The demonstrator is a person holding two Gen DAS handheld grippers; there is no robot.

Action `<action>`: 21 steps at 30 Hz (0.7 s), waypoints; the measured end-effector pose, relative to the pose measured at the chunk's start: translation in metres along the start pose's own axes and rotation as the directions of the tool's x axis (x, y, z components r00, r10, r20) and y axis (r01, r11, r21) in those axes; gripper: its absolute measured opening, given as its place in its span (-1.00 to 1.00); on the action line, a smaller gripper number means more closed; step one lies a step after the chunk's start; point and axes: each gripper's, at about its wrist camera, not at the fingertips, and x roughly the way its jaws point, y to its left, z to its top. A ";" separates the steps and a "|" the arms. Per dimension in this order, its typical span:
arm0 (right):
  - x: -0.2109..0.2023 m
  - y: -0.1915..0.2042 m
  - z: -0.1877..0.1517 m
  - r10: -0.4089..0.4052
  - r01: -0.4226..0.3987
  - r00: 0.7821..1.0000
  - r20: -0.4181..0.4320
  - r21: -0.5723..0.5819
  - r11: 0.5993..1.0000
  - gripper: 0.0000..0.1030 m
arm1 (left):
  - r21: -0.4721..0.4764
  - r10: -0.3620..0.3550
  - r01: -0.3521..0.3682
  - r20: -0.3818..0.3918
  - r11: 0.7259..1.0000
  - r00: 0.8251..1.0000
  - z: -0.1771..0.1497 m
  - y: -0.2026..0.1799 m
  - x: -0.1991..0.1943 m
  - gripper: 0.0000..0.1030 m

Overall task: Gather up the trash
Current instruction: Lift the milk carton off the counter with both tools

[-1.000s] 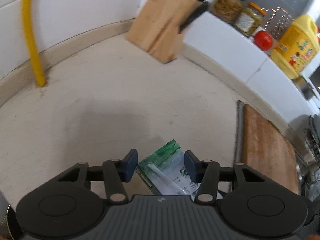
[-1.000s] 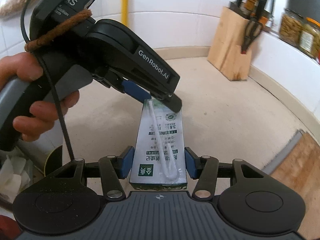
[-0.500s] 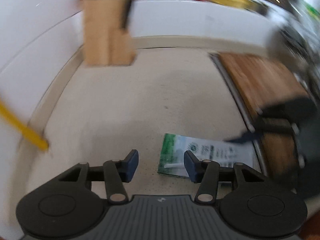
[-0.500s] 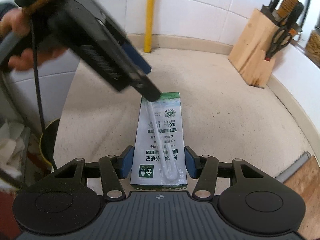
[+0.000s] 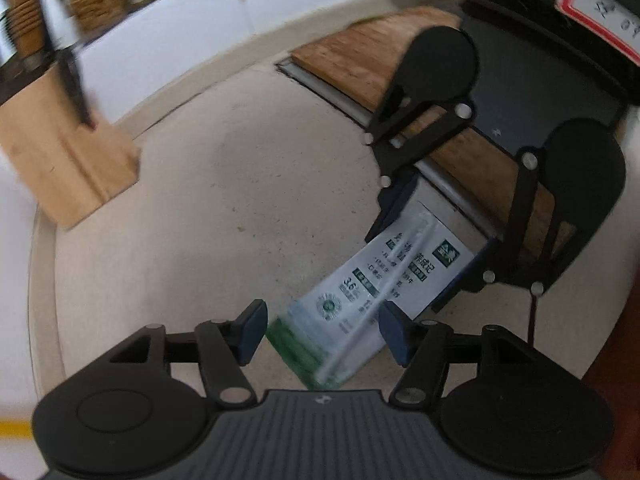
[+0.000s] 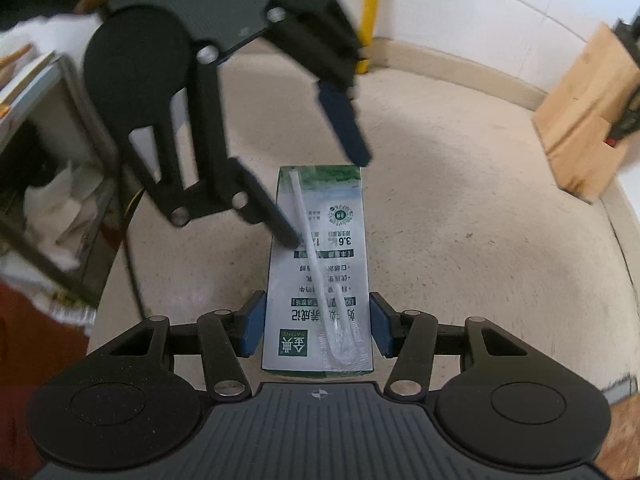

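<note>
While the left tongs (image 5: 322, 330) are spreading off the milk carton (image 6: 320, 272), released since a second ago, the right tongs (image 6: 318, 330) are kept pinching it at 6 o'clock above the table (image 6: 460, 220); sole carriage is thereby transferred.

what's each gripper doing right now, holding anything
left gripper: jaws opening, milk carton end between them, not gripped.
right gripper: closed on the milk carton, holding it by its sides.
</note>
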 end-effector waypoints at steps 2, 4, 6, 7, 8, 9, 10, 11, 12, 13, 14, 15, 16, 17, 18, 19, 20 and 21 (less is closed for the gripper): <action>0.002 -0.004 0.002 0.026 -0.027 1.000 -0.017 -0.022 0.999 0.18 | 0.034 -0.026 0.026 -0.016 0.999 1.000 0.007 0.002 0.004 0.14; 0.000 -0.003 0.001 0.053 -0.054 0.998 -0.024 -0.028 0.998 0.18 | 0.053 -0.076 0.078 -0.036 0.996 0.996 0.012 0.004 0.005 0.14; 0.002 -0.007 0.002 0.073 -0.074 0.997 -0.027 -0.028 0.997 0.18 | 0.068 -0.118 0.123 -0.065 0.990 0.991 0.012 0.004 0.005 0.13; 0.002 -0.007 0.001 0.076 -0.076 0.997 -0.026 -0.022 0.997 0.18 | 0.084 -0.128 0.134 -0.081 0.987 0.989 0.011 0.003 0.006 0.13; 0.001 -0.006 0.000 0.079 -0.079 0.997 -0.025 -0.017 0.997 0.18 | 0.094 -0.133 0.141 -0.090 0.986 0.987 0.007 0.002 0.006 0.15; 0.000 -0.006 -0.001 0.081 -0.081 0.996 -0.023 -0.011 0.997 0.18 | 0.104 -0.127 0.137 -0.091 0.985 0.988 0.005 0.001 0.008 0.15; 0.001 -0.007 -0.001 0.081 -0.081 0.996 -0.020 -0.006 0.997 0.18 | 0.105 -0.124 0.132 -0.079 0.986 0.989 0.004 0.002 0.009 0.20; 0.003 -0.010 0.000 0.080 -0.080 0.997 -0.022 0.003 0.997 0.19 | 0.096 -0.124 0.129 -0.063 0.987 0.990 0.004 0.003 0.011 0.27; 0.005 -0.011 0.001 0.075 -0.075 0.997 -0.026 0.009 0.997 0.19 | 0.081 -0.120 0.123 -0.046 0.989 0.992 0.004 0.006 0.013 0.30; 0.007 -0.013 0.000 0.064 -0.064 0.997 -0.030 0.009 0.998 0.18 | 0.078 -0.104 0.106 -0.034 0.991 0.994 0.002 0.008 0.015 0.35; 0.008 -0.012 0.000 0.059 -0.059 0.998 -0.036 0.006 0.998 0.18 | 0.093 -0.078 0.081 -0.038 0.992 0.996 0.002 0.007 0.019 0.46; 0.010 -0.010 0.000 0.053 -0.053 0.998 -0.043 -0.005 0.999 0.19 | 0.121 -0.057 0.064 -0.061 0.991 0.996 0.001 0.005 0.026 0.47; 0.012 -0.008 0.000 0.048 -0.049 0.998 -0.048 -0.017 0.999 0.19 | 0.135 -0.048 0.058 -0.075 0.989 0.996 0.000 0.004 0.032 0.49; 0.013 -0.005 0.001 0.042 -0.043 0.998 -0.050 -0.025 0.999 0.19 | 0.132 -0.051 0.062 -0.082 0.989 0.995 -0.001 0.005 0.038 0.50; 0.015 -0.003 0.002 0.037 -0.039 0.998 -0.048 -0.025 0.999 0.19 | 0.122 -0.052 0.061 -0.079 0.991 0.996 -0.002 0.004 0.041 0.50; 0.016 -0.001 0.002 0.034 -0.035 0.998 -0.049 -0.018 0.999 0.19 | 0.112 -0.049 0.056 -0.068 0.992 0.996 -0.002 0.007 0.044 0.50; 0.017 -0.002 0.002 0.030 -0.030 0.998 -0.049 -0.008 1.000 0.19 | 0.096 -0.048 0.054 -0.058 0.994 0.997 -0.004 0.007 0.043 0.48; 0.016 -0.003 0.001 0.029 -0.029 0.998 -0.047 0.008 1.000 0.20 | 0.066 -0.049 0.052 -0.050 0.996 0.998 -0.006 0.009 0.042 0.46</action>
